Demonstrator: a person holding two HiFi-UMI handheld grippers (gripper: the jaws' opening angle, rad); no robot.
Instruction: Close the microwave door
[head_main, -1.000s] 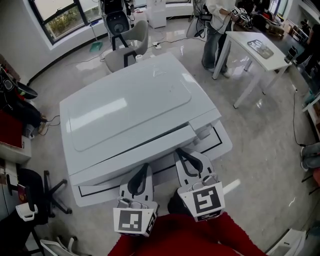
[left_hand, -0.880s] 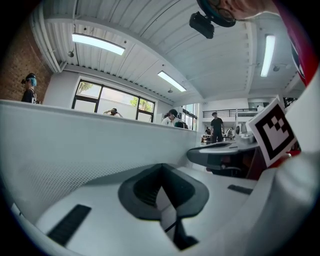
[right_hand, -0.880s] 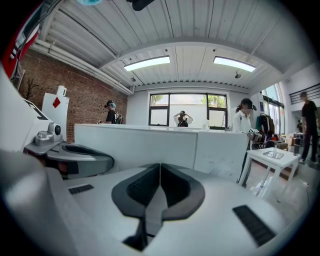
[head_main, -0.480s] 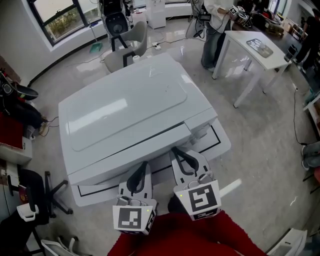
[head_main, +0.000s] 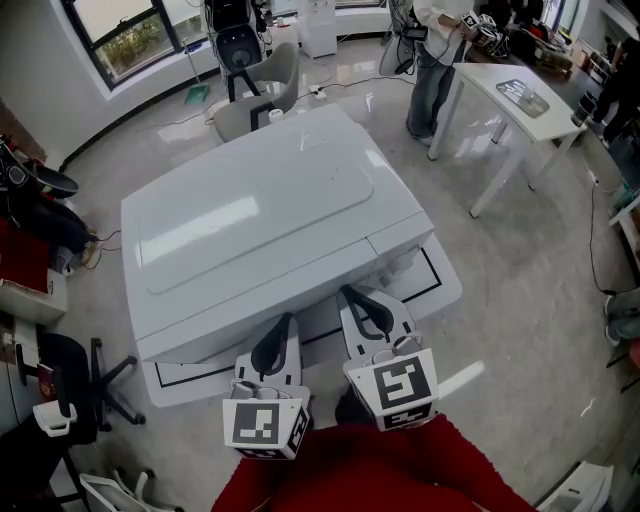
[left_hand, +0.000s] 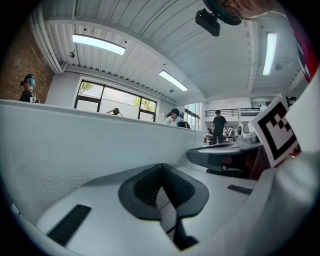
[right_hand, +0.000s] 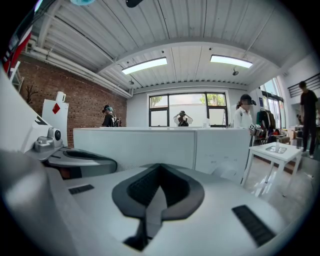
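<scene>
The microwave (head_main: 260, 215) is seen as smooth white plastic or painted metal; its top is slightly glossy, with window light reflected at 9 o'clock on it. In the left gripper view its front face (left_hand: 75, 150) is covered by a fine dotted texture. The left gripper (head_main: 284, 322) and the right gripper (head_main: 352, 295) are made of matt white plastic, and their dark ribbed pads (right_hand: 137, 189) look rubbery. The floor (head_main: 520, 300) is polished and glossy. At 6 o'clock a red garment (head_main: 350, 470) of matt cloth is shown. A rough brick wall (right_hand: 75, 100) is seen at 9 o'clock in the right gripper view.
</scene>
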